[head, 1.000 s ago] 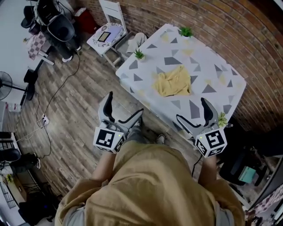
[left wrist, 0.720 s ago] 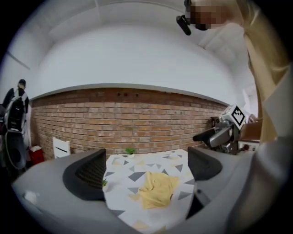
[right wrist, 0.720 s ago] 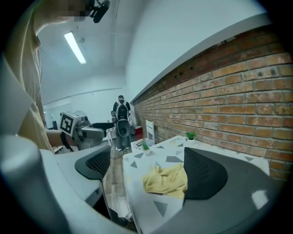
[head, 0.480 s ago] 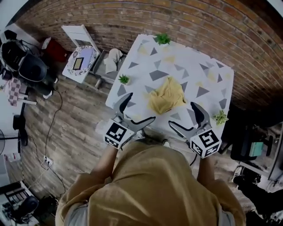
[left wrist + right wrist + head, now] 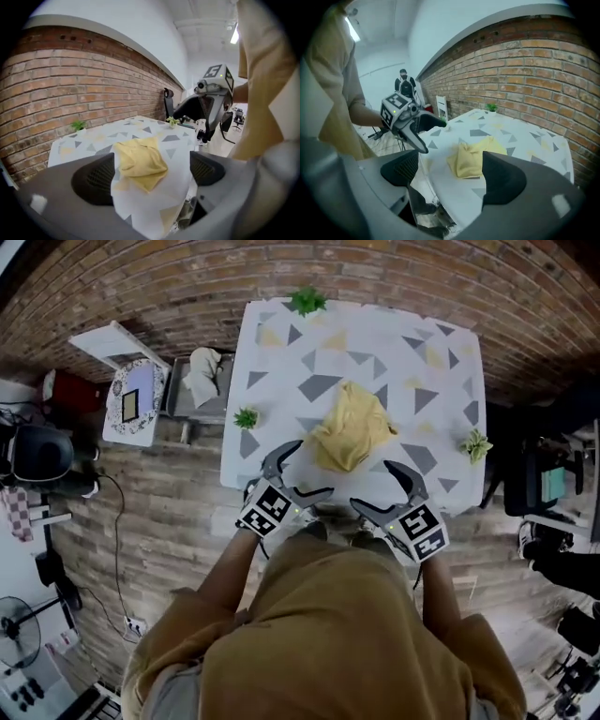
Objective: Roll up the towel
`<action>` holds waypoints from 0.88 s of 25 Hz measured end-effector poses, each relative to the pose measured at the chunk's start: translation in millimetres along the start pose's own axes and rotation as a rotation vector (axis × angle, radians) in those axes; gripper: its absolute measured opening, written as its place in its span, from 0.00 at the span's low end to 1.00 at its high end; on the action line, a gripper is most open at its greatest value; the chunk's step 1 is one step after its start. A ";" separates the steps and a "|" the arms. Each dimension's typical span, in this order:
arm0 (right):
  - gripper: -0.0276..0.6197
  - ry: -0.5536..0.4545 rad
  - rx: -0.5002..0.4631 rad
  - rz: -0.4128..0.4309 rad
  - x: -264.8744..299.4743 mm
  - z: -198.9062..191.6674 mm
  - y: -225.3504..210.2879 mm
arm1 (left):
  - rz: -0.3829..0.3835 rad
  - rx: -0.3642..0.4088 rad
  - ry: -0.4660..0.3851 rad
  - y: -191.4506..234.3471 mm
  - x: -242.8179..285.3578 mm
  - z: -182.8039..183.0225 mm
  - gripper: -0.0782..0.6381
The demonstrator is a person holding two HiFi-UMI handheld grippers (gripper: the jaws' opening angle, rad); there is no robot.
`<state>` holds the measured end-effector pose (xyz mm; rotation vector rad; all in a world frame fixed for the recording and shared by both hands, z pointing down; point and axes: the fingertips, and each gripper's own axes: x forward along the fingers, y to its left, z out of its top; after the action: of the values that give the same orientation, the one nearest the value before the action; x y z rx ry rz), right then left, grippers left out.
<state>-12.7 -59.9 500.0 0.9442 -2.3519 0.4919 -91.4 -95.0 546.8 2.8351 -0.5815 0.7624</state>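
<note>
A crumpled yellow towel lies on the table, which has a white cloth printed with grey and yellow triangles, toward its near edge. My left gripper hovers open at the near left edge, short of the towel. My right gripper hovers at the near right edge, its jaws closing with nothing pressed between them. In the left gripper view the towel sits ahead between the wide jaws of the left gripper, untouched. In the right gripper view the towel lies beyond the right gripper.
Small potted plants stand at the table's far edge, left edge and right edge. A brick wall runs behind. A white folding chair stands left, a dark office chair right. A person stands far off.
Both grippers have come forward and down to the table's near edge. The head view has swung so the table lies straight ahead, with the towel now just beyond the jaws.
</note>
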 end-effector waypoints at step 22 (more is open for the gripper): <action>0.43 0.337 -0.257 -0.058 104.9 -103.5 4.4 | -0.122 0.296 0.403 -8.7 74.5 -105.3 0.47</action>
<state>-42.0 -57.5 644.5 0.7433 -2.0186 0.2894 -76.1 -86.4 674.9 2.8045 -0.2485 1.4494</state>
